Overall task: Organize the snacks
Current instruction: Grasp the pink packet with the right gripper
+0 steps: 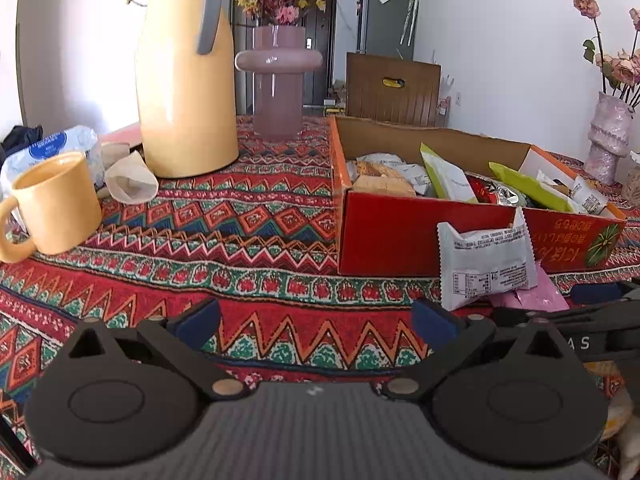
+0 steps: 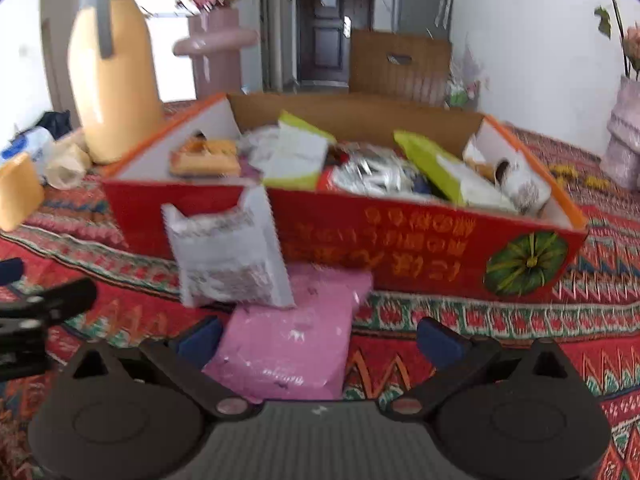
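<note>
We judge the job nearly done: most snacks already fill the red box (image 2: 420, 240), while a white packet (image 2: 228, 248) and pink packet (image 2: 292, 340) remain outside at its seven o'clock, between our right gripper's (image 2: 320, 340) wide jaws, left gripper (image 1: 316, 320) wide, empty.

Home living or dining room indicated: patterned tablecloth (image 1: 248, 240) spread on table, thermos jug (image 1: 184, 76), mug (image 1: 56, 204), flower vases (image 1: 278, 80), wooden chair (image 1: 392, 90), entrance door (image 2: 334, 20) seen behind.
</note>
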The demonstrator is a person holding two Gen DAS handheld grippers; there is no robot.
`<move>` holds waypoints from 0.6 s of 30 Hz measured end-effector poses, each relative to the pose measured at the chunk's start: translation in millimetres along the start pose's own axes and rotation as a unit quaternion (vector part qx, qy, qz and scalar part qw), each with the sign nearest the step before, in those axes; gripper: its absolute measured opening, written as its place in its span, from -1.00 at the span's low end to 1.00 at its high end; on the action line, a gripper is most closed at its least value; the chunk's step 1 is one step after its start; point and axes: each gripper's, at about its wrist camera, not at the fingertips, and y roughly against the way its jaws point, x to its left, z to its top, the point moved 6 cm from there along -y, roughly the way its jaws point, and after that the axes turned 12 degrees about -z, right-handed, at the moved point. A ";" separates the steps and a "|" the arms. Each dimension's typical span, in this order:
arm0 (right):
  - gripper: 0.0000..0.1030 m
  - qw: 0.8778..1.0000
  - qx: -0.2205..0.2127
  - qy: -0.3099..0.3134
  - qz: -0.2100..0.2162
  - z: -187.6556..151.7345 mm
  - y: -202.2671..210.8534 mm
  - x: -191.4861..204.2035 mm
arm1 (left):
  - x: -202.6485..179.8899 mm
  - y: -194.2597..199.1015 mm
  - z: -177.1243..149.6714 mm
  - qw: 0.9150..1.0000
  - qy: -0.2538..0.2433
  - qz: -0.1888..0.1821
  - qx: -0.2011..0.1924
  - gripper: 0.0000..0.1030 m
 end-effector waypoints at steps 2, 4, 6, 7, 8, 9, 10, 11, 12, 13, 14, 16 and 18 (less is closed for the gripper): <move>1.00 1.000 -0.006 -0.010 0.000 -1.2 -3.1 -1.4 | 1.3 0.2 -0.3 1.000 0.006 -0.003 -0.001 1.00; 1.00 1.000 -0.008 -0.013 0.000 -2.4 -2.6 -2.0 | 2.4 0.9 -0.2 1.000 0.010 -0.004 -0.002 1.00; 1.00 1.000 -0.010 -0.013 0.000 -2.6 -1.9 -1.9 | 3.1 1.3 0.0 1.000 0.011 -0.004 -0.003 1.00; 1.00 1.000 -0.009 -0.012 0.001 -2.3 -1.8 -2.0 | 3.3 1.5 0.0 1.000 0.012 -0.004 -0.003 1.00; 1.00 1.000 -0.008 -0.009 0.003 -1.2 -2.4 -2.8 | 3.4 1.6 0.0 1.000 0.012 -0.004 -0.004 1.00; 1.00 1.000 -0.006 -0.008 0.006 -0.3 -2.9 -3.5 | 3.5 1.5 0.1 1.000 0.013 -0.003 -0.004 1.00; 1.00 1.000 -0.004 -0.008 0.008 0.1 -2.5 -4.0 | 3.6 1.5 0.2 1.000 0.013 -0.003 -0.004 1.00; 0.93 1.000 -0.003 -0.009 0.010 1.4 -2.5 -4.9 | 3.8 1.5 0.2 1.000 0.013 -0.003 -0.004 1.00; 0.65 1.000 -0.006 -0.009 0.010 2.4 -0.5 -5.4 | 3.8 1.6 0.3 1.000 0.013 -0.003 -0.004 1.00; 0.44 1.000 -0.014 -0.008 0.015 3.1 4.1 -5.8 | 3.8 1.5 0.3 1.000 0.013 -0.004 -0.004 1.00; 0.19 1.000 -0.019 -0.005 0.020 4.6 6.4 -5.9 | 3.8 1.4 0.2 1.000 0.013 -0.005 -0.003 1.00; 0.18 0.999 -0.020 0.002 0.030 2.2 10.3 -8.2 | 4.1 1.4 0.3 1.000 0.015 -0.007 -0.003 1.00; 0.18 0.999 -0.025 0.004 0.024 -2.3 14.1 -14.9 | 4.1 1.5 0.5 1.000 0.016 -0.007 -0.004 1.00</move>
